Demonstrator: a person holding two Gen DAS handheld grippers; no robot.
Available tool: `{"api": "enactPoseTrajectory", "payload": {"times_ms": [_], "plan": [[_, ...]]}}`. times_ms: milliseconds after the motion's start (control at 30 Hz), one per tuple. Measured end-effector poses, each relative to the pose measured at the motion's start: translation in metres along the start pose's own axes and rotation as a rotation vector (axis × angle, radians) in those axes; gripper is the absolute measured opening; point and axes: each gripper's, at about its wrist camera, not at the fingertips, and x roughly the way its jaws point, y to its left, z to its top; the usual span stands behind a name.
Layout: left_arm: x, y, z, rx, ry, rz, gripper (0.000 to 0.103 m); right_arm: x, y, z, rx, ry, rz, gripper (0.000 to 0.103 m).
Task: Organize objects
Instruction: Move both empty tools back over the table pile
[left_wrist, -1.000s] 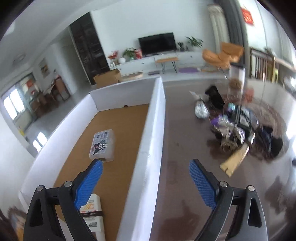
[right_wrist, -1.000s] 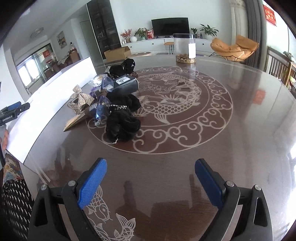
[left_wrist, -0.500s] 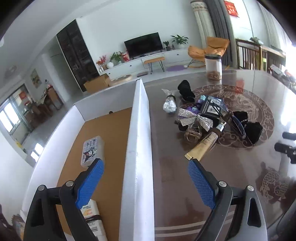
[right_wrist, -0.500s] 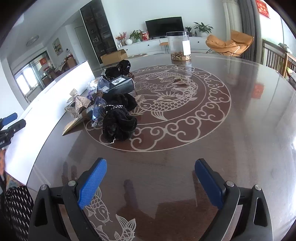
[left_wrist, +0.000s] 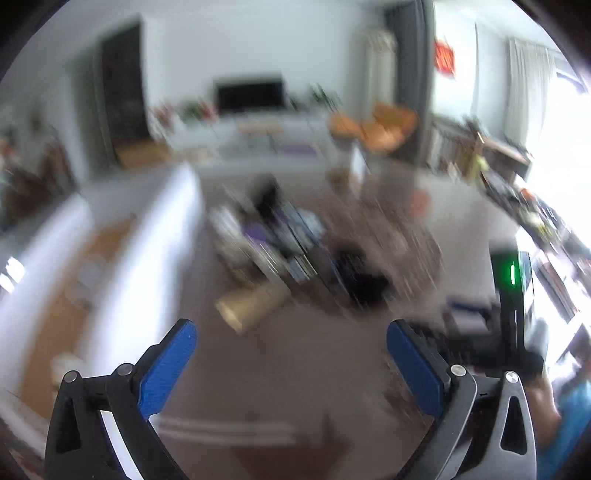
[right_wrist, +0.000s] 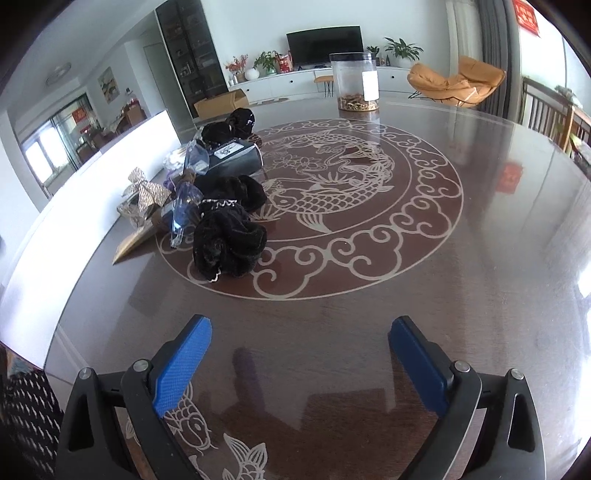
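A pile of loose objects lies on the dark round table (right_wrist: 480, 258): a black fuzzy bundle (right_wrist: 229, 240), a dark box with a white label (right_wrist: 232, 157), a silver bow (right_wrist: 147, 190) and a flat gold packet (right_wrist: 135, 243). The pile (left_wrist: 291, 251) is blurred in the left wrist view, with the gold packet (left_wrist: 251, 304) nearest. My left gripper (left_wrist: 291, 354) is open and empty over the table, short of the pile. My right gripper (right_wrist: 299, 354) is open and empty above the table's near edge. The right gripper's body (left_wrist: 513, 306) shows at right in the left wrist view.
A white-walled box with a brown floor (left_wrist: 92, 258) stands left of the pile; its wall (right_wrist: 92, 173) runs along the table's left side. A clear jar (right_wrist: 354, 81) stands at the table's far edge.
My left gripper has swung right, away from the white box and over the table toward the pile; its view is motion-blurred. My right gripper has barely moved.
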Motion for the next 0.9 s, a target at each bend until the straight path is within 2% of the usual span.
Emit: {"api": "enactPoseTrajectory", "payload": {"times_ms": [67, 167, 267, 400, 533, 667, 767, 900], "plan": [[0.029, -0.011, -0.014, 0.014, 0.080, -0.015, 0.103, 0.001, 0.000, 0.000, -0.005, 0.002, -0.001, 0.099], [0.054, -0.011, -0.026, -0.001, 0.146, -0.008, 0.103, 0.001, 0.000, -0.001, -0.004, 0.001, 0.003, 0.100], [0.072, -0.001, -0.038, -0.045, 0.213, 0.047, 0.103, 0.003, 0.002, -0.001, -0.016, 0.008, -0.001, 0.103], [0.075, 0.018, -0.041, -0.145, 0.226, 0.066, 0.103, 0.009, 0.013, -0.001, -0.062, 0.036, -0.073, 0.103], [0.083, 0.027, -0.046, -0.184, 0.263, 0.100, 0.103, 0.016, 0.023, -0.002, -0.114, 0.062, -0.132, 0.103], [0.087, 0.017, -0.047, -0.142, 0.275, 0.145, 0.103, 0.015, 0.021, -0.003, -0.111, 0.062, -0.131, 0.103], [0.088, 0.019, -0.047, -0.151, 0.266, 0.148, 0.103, 0.017, 0.022, -0.002, -0.115, 0.064, -0.124, 0.103], [0.091, 0.027, -0.047, -0.184, 0.251, 0.174, 0.103, 0.029, 0.033, 0.012, -0.238, 0.109, -0.037, 0.103]]}}
